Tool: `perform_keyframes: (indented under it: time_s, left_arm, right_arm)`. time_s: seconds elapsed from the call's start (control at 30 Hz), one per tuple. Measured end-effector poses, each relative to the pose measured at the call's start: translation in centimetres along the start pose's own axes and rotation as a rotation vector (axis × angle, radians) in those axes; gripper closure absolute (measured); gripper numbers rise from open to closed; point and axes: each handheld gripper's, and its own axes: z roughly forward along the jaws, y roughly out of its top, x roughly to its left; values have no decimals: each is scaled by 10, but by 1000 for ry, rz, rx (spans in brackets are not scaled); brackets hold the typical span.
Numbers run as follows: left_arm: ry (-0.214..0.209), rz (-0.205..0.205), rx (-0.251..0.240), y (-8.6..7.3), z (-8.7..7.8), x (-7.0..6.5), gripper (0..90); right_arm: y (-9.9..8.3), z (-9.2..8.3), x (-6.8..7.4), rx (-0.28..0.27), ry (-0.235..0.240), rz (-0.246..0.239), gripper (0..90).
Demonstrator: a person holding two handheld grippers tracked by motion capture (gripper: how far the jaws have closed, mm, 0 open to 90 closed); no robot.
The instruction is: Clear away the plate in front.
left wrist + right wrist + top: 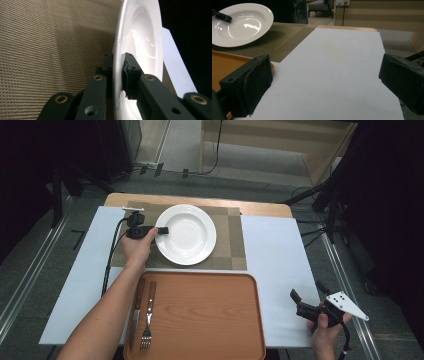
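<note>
so plate (187, 237) rim is pinched by left gripper (159, 231) jaws for control over mat (230, 245); right gripper (300, 302) jaws kept wide, idle over tabletop (280, 265).

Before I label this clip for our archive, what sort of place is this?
Probably a lab or studio set up as a dining table: a white plate on a woven placemat, a wooden tray with a fork and knife, and equipment stands on the surrounding floor.
</note>
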Motion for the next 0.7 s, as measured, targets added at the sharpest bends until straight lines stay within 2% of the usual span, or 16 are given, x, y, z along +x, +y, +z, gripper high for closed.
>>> perform_keyframes:
  time_s: [0.2,0.7]
  left_arm:
    - [-23,-3,-16,2,-6,-3,807]
    - [-70,27,-30,4,-23,-16,807]
  right_arm:
    - [0,0,0,-1,3,1,0]
    - [0,0,1,-3,2,-10,0]
